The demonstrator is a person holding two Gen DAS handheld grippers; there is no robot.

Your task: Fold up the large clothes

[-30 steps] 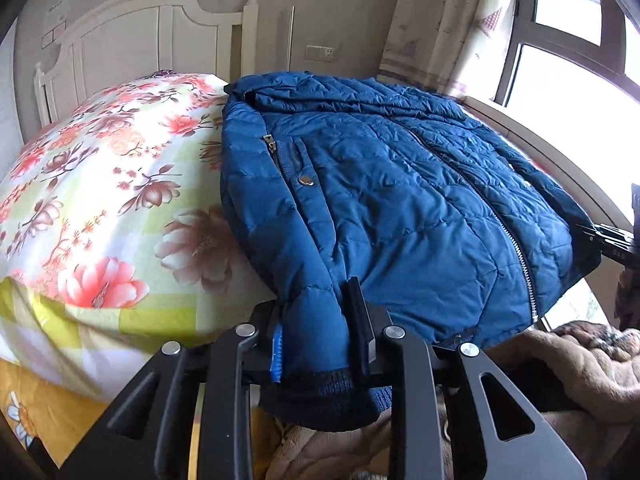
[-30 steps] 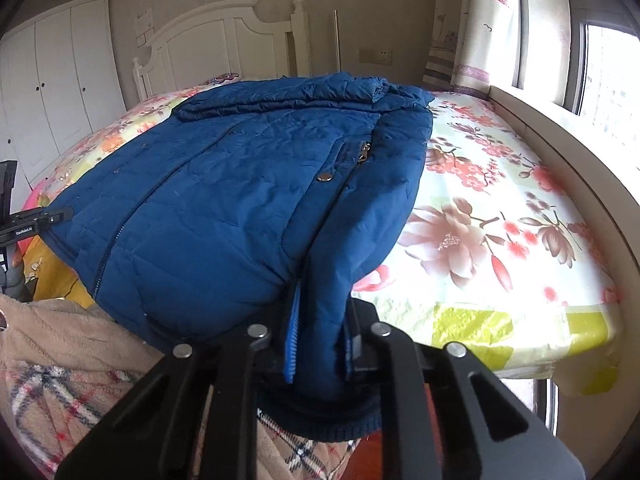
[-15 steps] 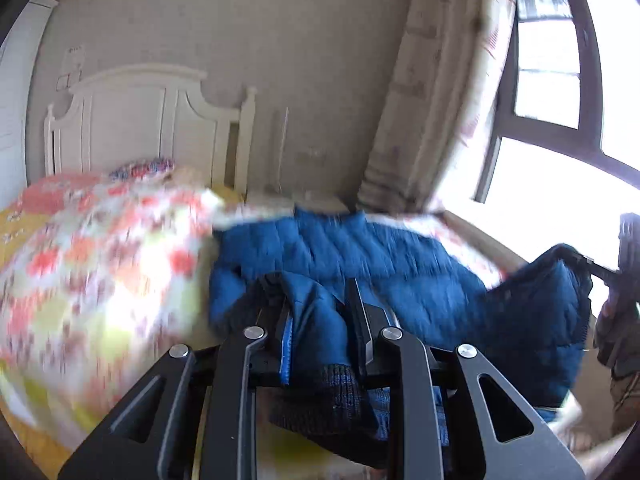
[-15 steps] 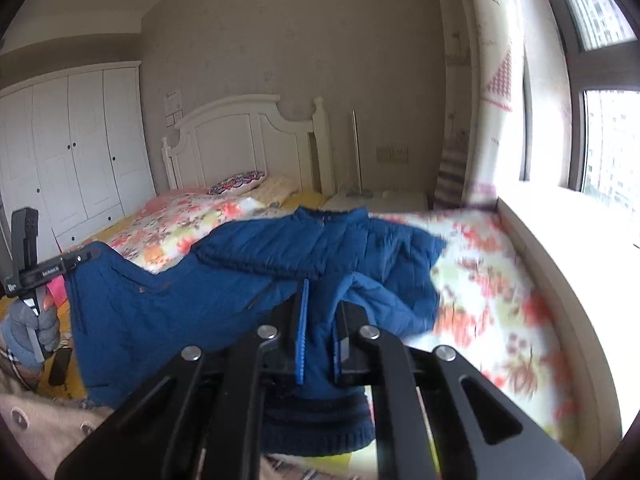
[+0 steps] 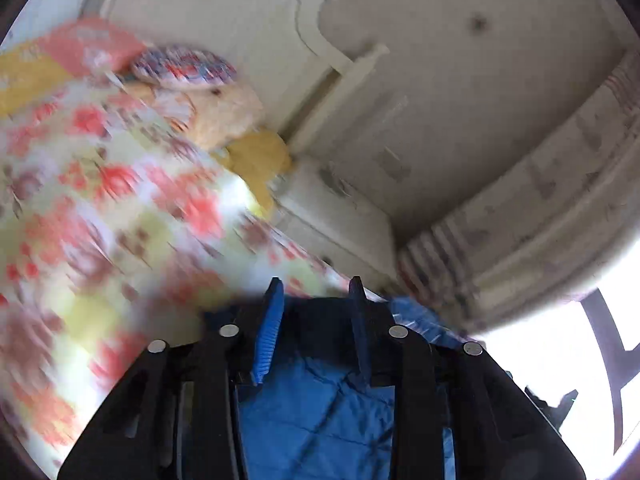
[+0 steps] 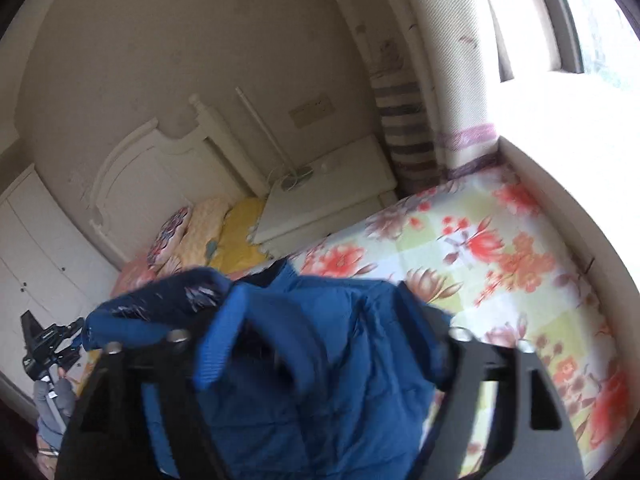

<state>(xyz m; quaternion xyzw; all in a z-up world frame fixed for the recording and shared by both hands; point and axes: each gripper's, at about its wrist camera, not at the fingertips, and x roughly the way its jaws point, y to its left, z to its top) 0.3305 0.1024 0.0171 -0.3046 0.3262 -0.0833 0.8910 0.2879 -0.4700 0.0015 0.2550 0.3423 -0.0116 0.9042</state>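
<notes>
At the bottom of the right wrist view the right gripper (image 6: 320, 312) is standing with its jaws wide apart, having just been opening, and the blue jacket (image 6: 320, 392) is lying loose between them. In the left wrist view's lower centre the left gripper (image 5: 316, 292) is showing jaws a little apart (just been opening slightly) with jacket fabric between them, though whether the pads are pressing it I cannot tell. Farther off, the floral bedspread (image 6: 500, 248) is filling the right side, and the white headboard (image 6: 140, 168) is standing at centre left
</notes>
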